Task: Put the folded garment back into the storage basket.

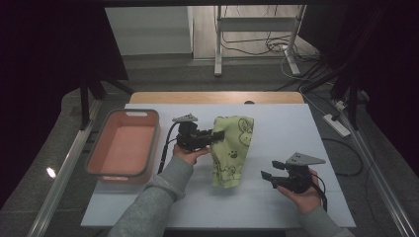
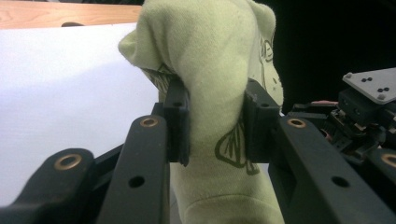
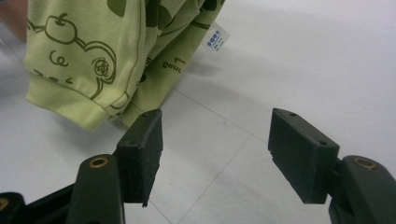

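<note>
1. High view shows the right tongs (image 1: 267,176) nearest me, low on the desk (image 1: 296,133), held in a hand at the near right corner. Their jaws stand apart with nothing between them. They point left toward the cloth's lower hem, waiting beside it, I'd guess, to take that end.

2. Right gripper view looks along those two flat, black, matte jaws. Just beyond the left jaw lies the cloth (image 3: 88,56): a ribbed cuff or hem, soft folds, and a small white label (image 3: 217,38) poking out. It reads as a small knit garment, though I cannot tell which kind.

3. Next out is the cloth itself (image 1: 231,150), pale green with dark outline drawings of bears and paw prints. It lies bunched and long, its lower end resting on the white sheet, its upper end lifted off it.

4. Left tongs (image 1: 216,134) are clamped on that upper end from the left. In the left gripper view the pads press into a thick gather of fabric (image 2: 212,93), which bulges above and below them; soft and limp, it has to be pinched in a bundle to be carried at all.

5. Left of that hand sits a pink bin (image 1: 94,158), rectangular with rounded corners, plastic by the look, nothing in it. It seems the likely place for the cloth.

6. Farthest off, the wooden edge (image 1: 217,97) of the desk shows past the sheet, then a grey floor with a metal stand (image 1: 257,29) and loose cables (image 1: 276,47).
</note>
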